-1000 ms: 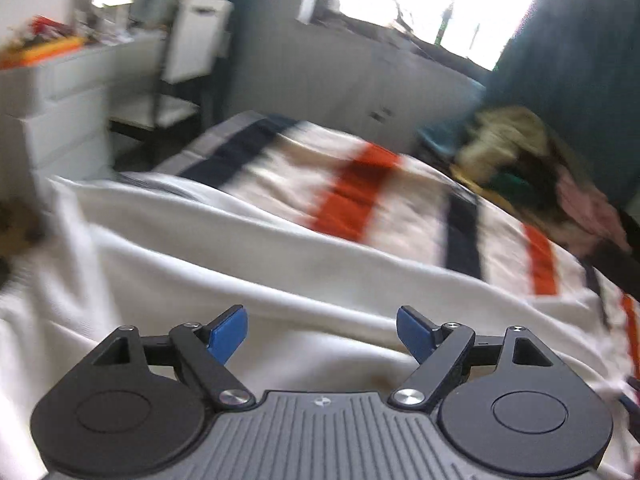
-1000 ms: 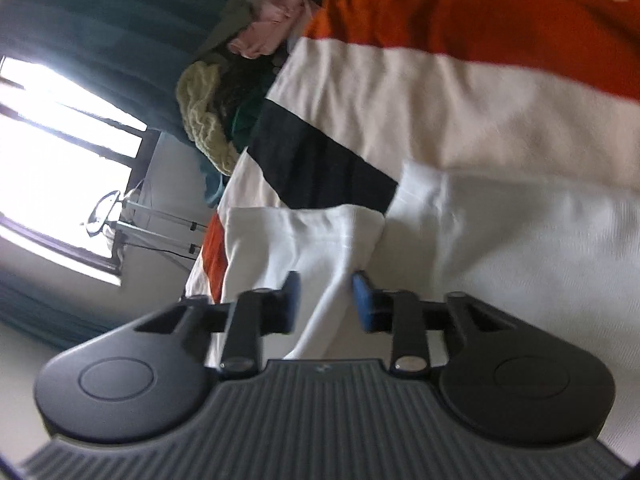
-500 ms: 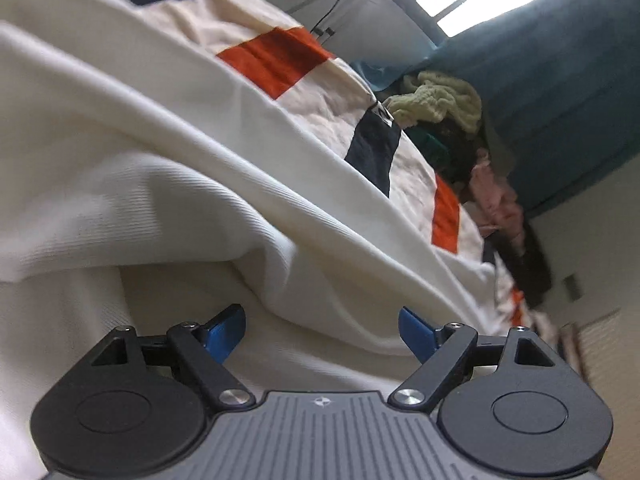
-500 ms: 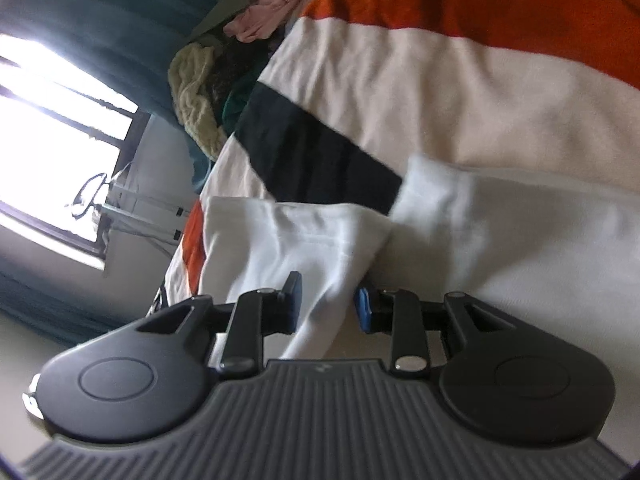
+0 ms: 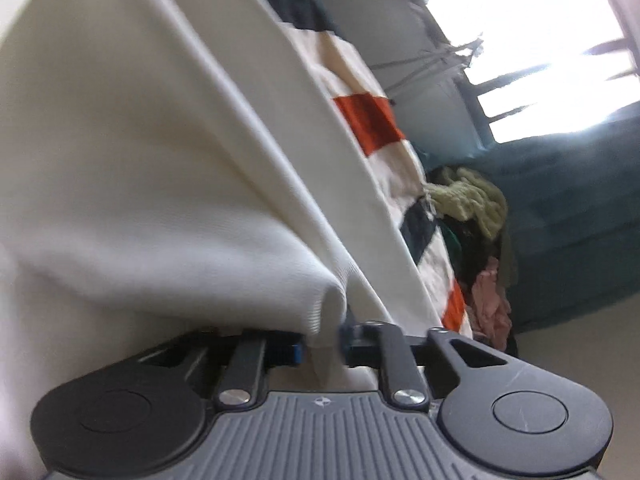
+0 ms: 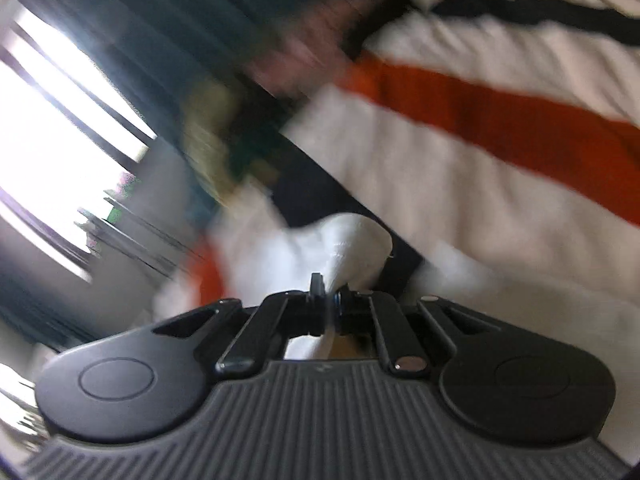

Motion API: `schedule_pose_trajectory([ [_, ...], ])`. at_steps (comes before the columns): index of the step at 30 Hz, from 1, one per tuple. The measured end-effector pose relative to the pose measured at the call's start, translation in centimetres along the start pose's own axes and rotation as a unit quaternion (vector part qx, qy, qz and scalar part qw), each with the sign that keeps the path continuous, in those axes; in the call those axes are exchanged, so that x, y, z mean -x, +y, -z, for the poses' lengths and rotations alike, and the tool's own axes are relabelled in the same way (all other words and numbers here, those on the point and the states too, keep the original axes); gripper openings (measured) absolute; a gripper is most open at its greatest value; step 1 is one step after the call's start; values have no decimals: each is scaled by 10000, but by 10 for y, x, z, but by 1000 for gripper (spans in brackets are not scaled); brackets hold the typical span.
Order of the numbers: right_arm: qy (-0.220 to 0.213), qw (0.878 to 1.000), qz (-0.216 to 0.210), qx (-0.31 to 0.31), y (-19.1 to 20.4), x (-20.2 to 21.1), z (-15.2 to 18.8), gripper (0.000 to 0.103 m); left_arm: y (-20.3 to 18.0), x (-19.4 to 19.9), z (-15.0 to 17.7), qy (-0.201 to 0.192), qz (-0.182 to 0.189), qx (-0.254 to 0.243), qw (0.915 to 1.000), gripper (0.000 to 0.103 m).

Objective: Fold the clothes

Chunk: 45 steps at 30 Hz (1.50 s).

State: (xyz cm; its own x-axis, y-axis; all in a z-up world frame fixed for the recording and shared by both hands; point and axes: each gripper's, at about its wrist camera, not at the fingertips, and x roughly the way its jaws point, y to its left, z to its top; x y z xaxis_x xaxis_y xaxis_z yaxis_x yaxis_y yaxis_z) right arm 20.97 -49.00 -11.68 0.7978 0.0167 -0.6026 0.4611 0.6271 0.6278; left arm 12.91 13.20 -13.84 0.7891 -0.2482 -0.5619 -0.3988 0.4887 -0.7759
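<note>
Our left gripper [image 5: 320,350] jaws pinch a fold of the white garment [image 5: 140,160] | our right gripper [image 6: 326,304] jaws clamp a white garment corner [image 6: 352,240] | garment drapes over the striped blanket [image 6: 500,128] | clothes pile [image 5: 476,216] at blanket's far edge, below the window [image 5: 540,40] | no containers seen

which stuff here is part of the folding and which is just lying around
In the job:
white garment
left gripper, shut on a fold of it
right gripper, shut on its sleeve end

Lying about:
striped blanket underneath
pile of clothes by the teal curtain
window
</note>
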Motion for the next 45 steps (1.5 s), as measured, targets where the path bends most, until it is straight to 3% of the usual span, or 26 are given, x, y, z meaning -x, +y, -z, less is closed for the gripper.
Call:
schedule_pose_trajectory([
  [2,379,9982,386,-265,-14,-7,7,7,-1,7,4,-11,-130,-88,9999,11],
  [4,416,9972,353,-512,-20,-6,9,7,-4,14,8,-2,-272,-282,9992,11],
  [10,75,9982,595,84,2,9,9,12,-14,17,12,73,-525,-680,9963,11],
  [12,12,9977,681,-55,-1,12,8,16,-16,18,12,89,-553,-703,9960,12],
  [14,-78,9967,791,-175,-3,14,6,22,-19,17,11,110,-551,-707,9959,14],
  [18,-765,9878,1350,130,5,14,-3,58,-24,22,14,90,-589,-882,9943,17],
  [19,-846,9874,1303,302,8,11,-7,61,-24,27,16,74,-613,-949,9936,20],
  [23,-781,9885,636,1127,29,-13,-9,61,-32,33,25,78,-587,-1263,9902,32],
  [28,-214,9932,-335,1095,50,-64,-20,61,-39,28,38,17,-665,-1653,9840,31],
  [37,394,9847,-739,1531,89,-142,-36,60,-43,15,50,-167,-768,-1885,9789,27],
  [39,629,9790,-526,1866,95,-158,-27,59,-43,11,51,-201,-795,-1907,9782,26],
  [41,663,9705,-432,2276,103,-166,-20,44,-43,10,51,-222,-818,-1916,9778,26],
  [42,706,9705,-548,2241,104,-166,-22,28,-43,11,51,-229,-816,-1916,9778,26],
  [45,391,9743,-1180,1878,108,-153,-38,25,-43,13,51,-252,-798,-1916,9779,26],
])
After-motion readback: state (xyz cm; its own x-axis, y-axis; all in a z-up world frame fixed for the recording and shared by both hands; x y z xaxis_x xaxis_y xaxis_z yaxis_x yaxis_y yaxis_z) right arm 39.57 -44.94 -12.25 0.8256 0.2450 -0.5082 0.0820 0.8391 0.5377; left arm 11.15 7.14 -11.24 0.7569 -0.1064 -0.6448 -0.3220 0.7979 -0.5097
